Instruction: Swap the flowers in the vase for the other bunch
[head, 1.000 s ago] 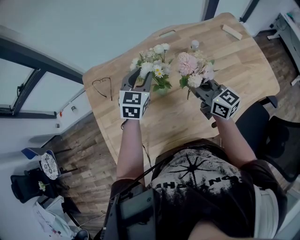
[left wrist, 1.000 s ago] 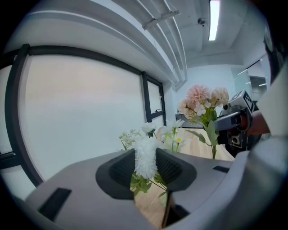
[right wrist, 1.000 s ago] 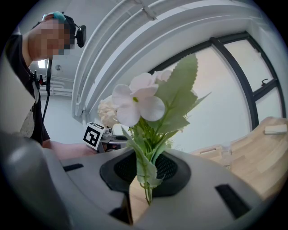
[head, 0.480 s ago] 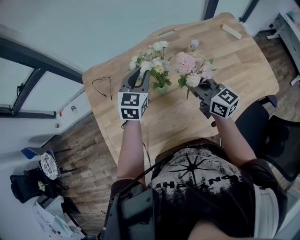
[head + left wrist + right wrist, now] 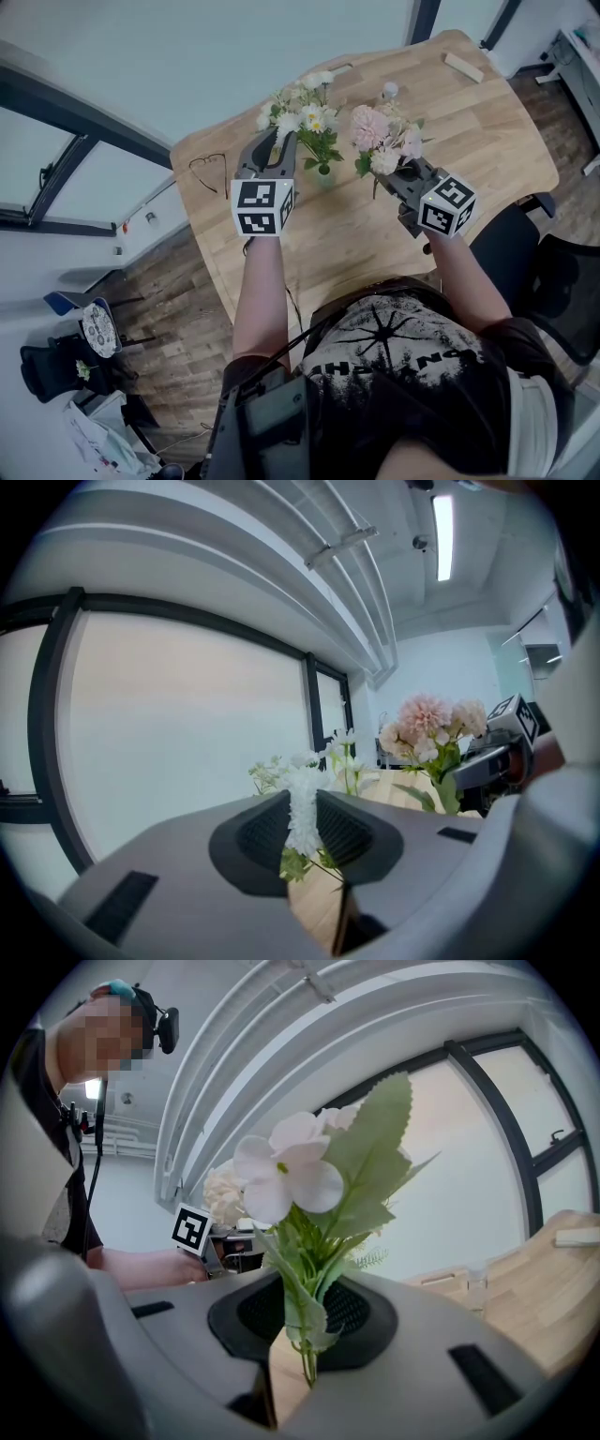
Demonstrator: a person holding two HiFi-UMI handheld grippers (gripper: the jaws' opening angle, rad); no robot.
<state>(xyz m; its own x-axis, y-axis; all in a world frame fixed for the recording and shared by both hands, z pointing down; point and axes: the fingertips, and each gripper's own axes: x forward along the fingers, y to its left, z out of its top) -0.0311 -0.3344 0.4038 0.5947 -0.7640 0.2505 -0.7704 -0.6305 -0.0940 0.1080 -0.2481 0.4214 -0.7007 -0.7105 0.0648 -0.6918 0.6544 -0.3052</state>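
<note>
Over the desk [image 5: 487, 131], your left gripper [image 5: 278, 145] had its jaws pinching the white bunch [image 5: 298, 108] right above the vase [image 5: 324, 176]. Your right gripper [image 5: 398, 176] was clamped on the pink bunch [image 5: 380, 131] just beside it. Eyeglasses [image 5: 208, 173] lay off left, and a wooden block [image 5: 464, 64] sat at the far corner.

Table [image 5: 487, 122]: light wood, matt, visible grain. Floor [image 5: 178, 309]: darker wood planks, dull. Left tongs [image 5: 302, 822] and right tongs [image 5: 302, 1321]: smooth matt grey plastic shells. Pads [image 5: 261, 829]: black, finely ribbed, rubbery look. White bunch [image 5: 298, 105] and pink bunch [image 5: 380, 136]: artificial, cloth-like matt petals. Leaf [image 5: 375, 1147]: cloth-like, pressed veins. T-shirt [image 5: 412, 375]: dark printed cloth.
</note>
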